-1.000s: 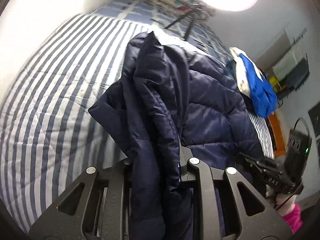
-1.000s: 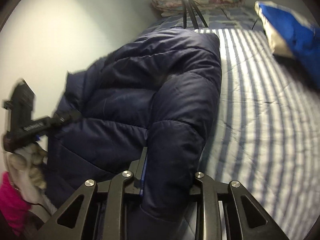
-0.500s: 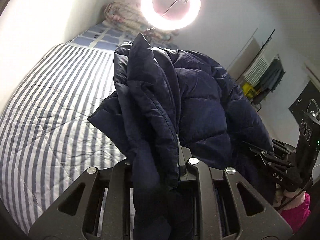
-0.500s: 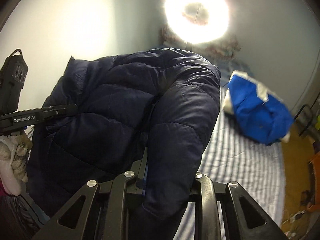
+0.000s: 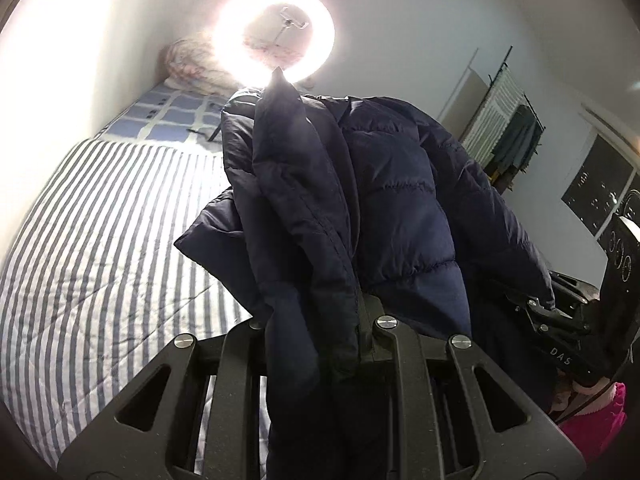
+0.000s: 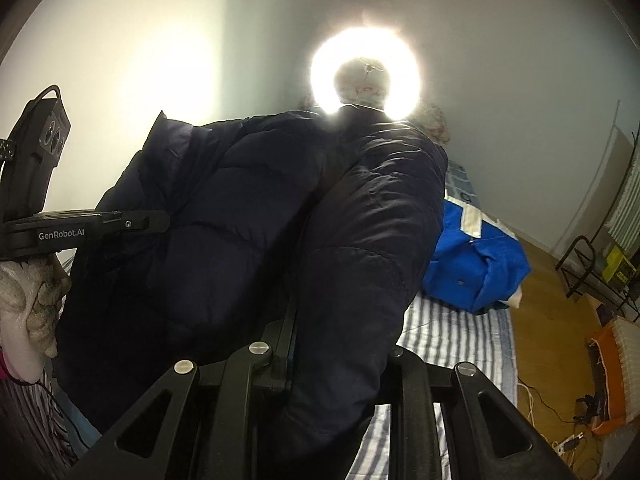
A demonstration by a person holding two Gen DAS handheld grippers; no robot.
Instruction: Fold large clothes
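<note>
A dark navy puffer jacket (image 5: 384,208) is lifted above the striped bed (image 5: 100,248). My left gripper (image 5: 320,344) is shut on a bunched edge of it, which drapes down between the fingers. My right gripper (image 6: 332,344) is shut on another thick fold of the same jacket (image 6: 360,240). Each gripper shows in the other's view: the right one (image 5: 560,332) at the right, the left one (image 6: 80,228) at the left, both clamped on the jacket. The fingertips are hidden by fabric.
A bright ring light (image 5: 276,32) stands beyond the bed's far end, by a folded floral quilt (image 5: 188,64). A blue garment (image 6: 476,264) lies on the bed's right side. A clothes rack (image 5: 508,132) and wooden floor (image 6: 560,320) with cables and an orange crate lie to the right.
Both grippers have risen and tilted upward, lifting the jacket off the bed. The ring light and walls now fill the upper views, and less of the bed shows.
</note>
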